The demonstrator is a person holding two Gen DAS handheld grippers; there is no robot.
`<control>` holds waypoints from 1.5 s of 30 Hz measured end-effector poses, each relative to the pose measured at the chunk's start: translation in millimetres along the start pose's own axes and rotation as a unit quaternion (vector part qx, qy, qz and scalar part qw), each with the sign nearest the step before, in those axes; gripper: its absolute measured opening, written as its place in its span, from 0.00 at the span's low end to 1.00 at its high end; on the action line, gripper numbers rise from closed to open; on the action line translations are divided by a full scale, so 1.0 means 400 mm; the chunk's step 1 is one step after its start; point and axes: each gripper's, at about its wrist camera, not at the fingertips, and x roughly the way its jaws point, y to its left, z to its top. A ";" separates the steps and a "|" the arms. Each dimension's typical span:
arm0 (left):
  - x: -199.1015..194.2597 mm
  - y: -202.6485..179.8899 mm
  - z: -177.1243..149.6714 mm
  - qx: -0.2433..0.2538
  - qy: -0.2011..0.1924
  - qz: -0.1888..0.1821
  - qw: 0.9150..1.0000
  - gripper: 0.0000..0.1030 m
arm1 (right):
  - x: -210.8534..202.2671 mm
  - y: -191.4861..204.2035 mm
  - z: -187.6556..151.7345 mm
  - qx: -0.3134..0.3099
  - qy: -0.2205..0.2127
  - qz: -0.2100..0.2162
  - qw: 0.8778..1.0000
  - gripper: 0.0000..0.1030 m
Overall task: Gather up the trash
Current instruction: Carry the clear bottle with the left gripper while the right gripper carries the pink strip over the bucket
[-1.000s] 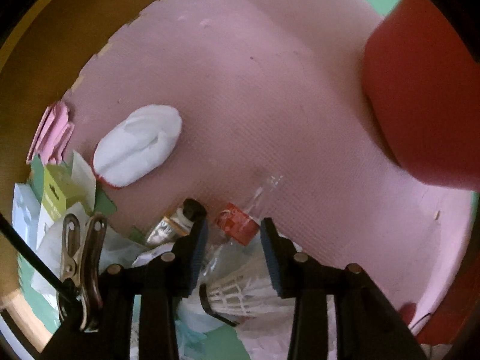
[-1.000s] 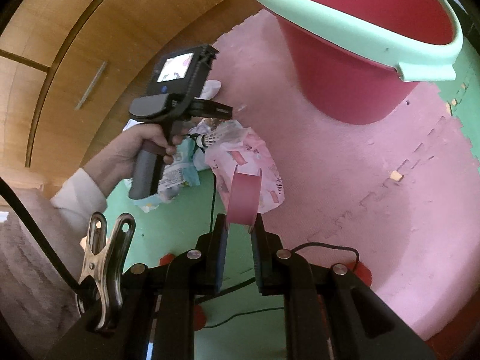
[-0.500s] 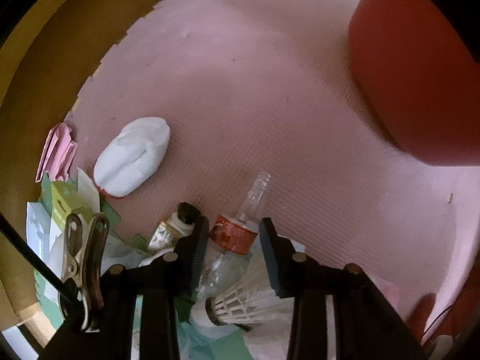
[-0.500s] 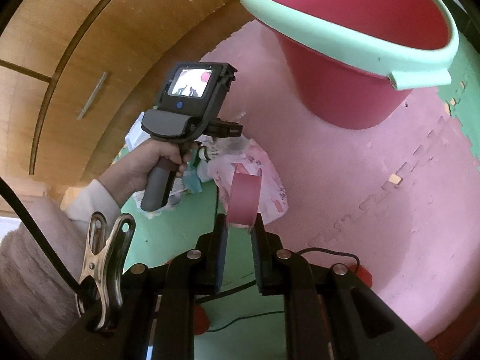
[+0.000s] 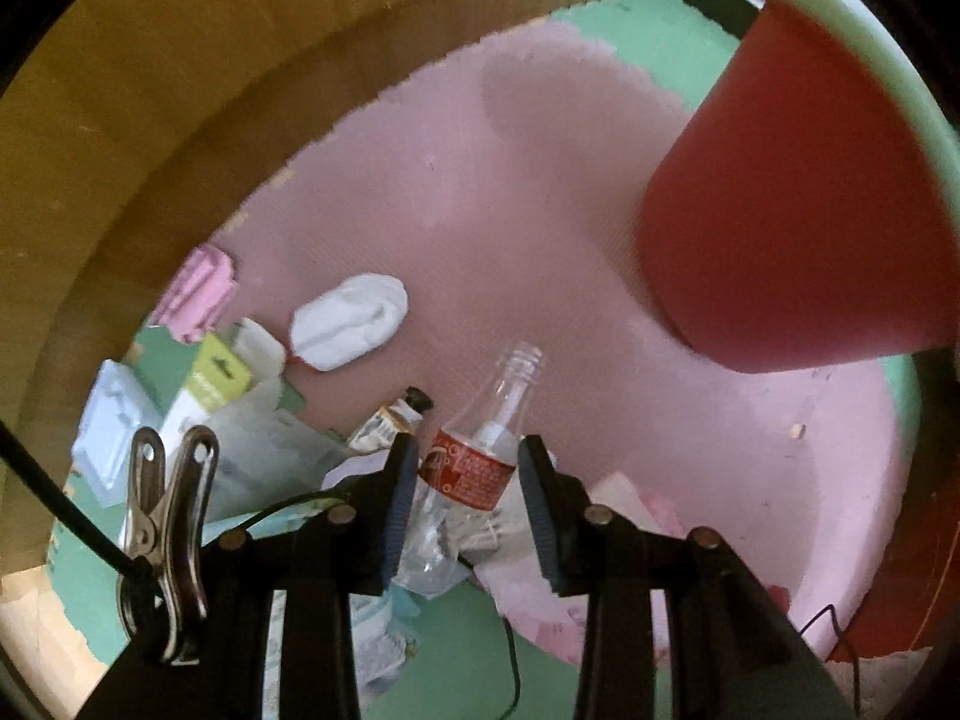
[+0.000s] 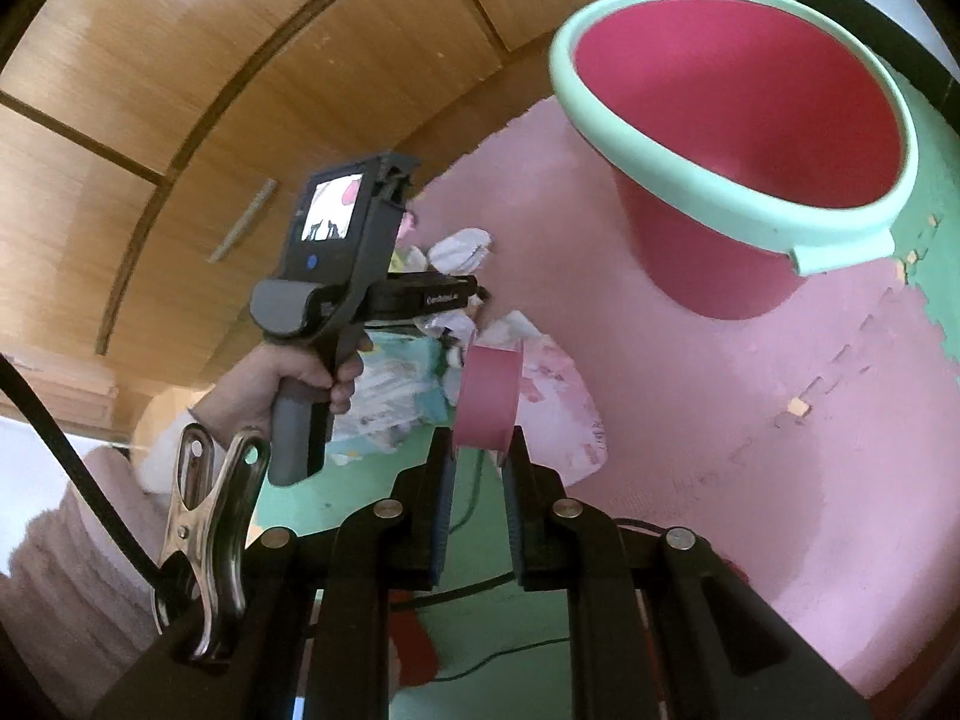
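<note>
My left gripper [image 5: 468, 456] is shut on a clear plastic bottle [image 5: 480, 456] with a red label, its open neck pointing away, lifted above the trash pile [image 5: 252, 438]. My right gripper [image 6: 479, 450] is shut on a pink roll of tape [image 6: 485, 402] and holds it in the air. The red bucket [image 6: 738, 120] with a pale green rim stands on the pink mat at upper right; it also shows in the left wrist view [image 5: 804, 210]. The left gripper's body [image 6: 342, 264] and the hand holding it are at the left of the right wrist view.
A white pouch [image 5: 348, 330], a pink folded paper [image 5: 201, 294], a green-and-white box [image 5: 210, 384], a small tube [image 5: 390, 420] and wrappers lie on pink and green foam mats [image 5: 480, 210]. A printed pink bag [image 6: 558, 402] lies beyond the tape. Wooden cabinets [image 6: 240, 90] stand behind.
My left gripper has risen with the bottle in it, and the shuttlecock has dropped out of view. My right gripper has tilted up toward the bucket, still holding the tape.
</note>
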 end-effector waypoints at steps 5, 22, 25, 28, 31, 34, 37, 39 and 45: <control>-0.120 -0.040 -0.014 -0.017 -0.024 -0.019 0.999 0.35 | -0.046 0.037 0.011 -0.015 -0.025 0.005 1.000 0.16; -0.474 -0.239 0.017 -0.059 -0.102 -0.101 0.988 0.35 | -0.237 0.019 0.064 -0.018 -0.117 -0.039 0.992 0.16; -0.506 -0.294 0.038 -0.049 -0.124 -0.108 0.985 0.35 | -0.271 0.003 0.097 -0.028 -0.135 -0.062 0.988 0.16; -0.516 -0.337 0.063 -0.027 -0.143 -0.101 0.984 0.35 | -0.290 -0.036 0.130 -0.023 -0.145 -0.081 0.986 0.16; -0.516 -0.362 0.095 -0.021 -0.150 -0.106 0.983 0.35 | -0.291 -0.084 0.164 -0.011 -0.133 -0.106 0.985 0.16; -0.511 -0.372 0.131 -0.032 -0.152 -0.128 0.980 0.35 | -0.289 -0.124 0.189 -0.001 -0.127 -0.125 0.984 0.16; -0.494 -0.379 0.154 -0.035 -0.153 -0.138 0.978 0.35 | -0.283 -0.165 0.202 0.018 -0.136 -0.125 0.983 0.16; -0.483 -0.392 0.168 -0.032 -0.154 -0.138 0.978 0.35 | -0.273 -0.187 0.208 0.032 -0.132 -0.123 0.983 0.16; -0.429 -0.422 0.192 -0.029 -0.139 -0.128 0.981 0.35 | -0.226 -0.214 0.229 0.047 -0.123 -0.127 0.983 0.16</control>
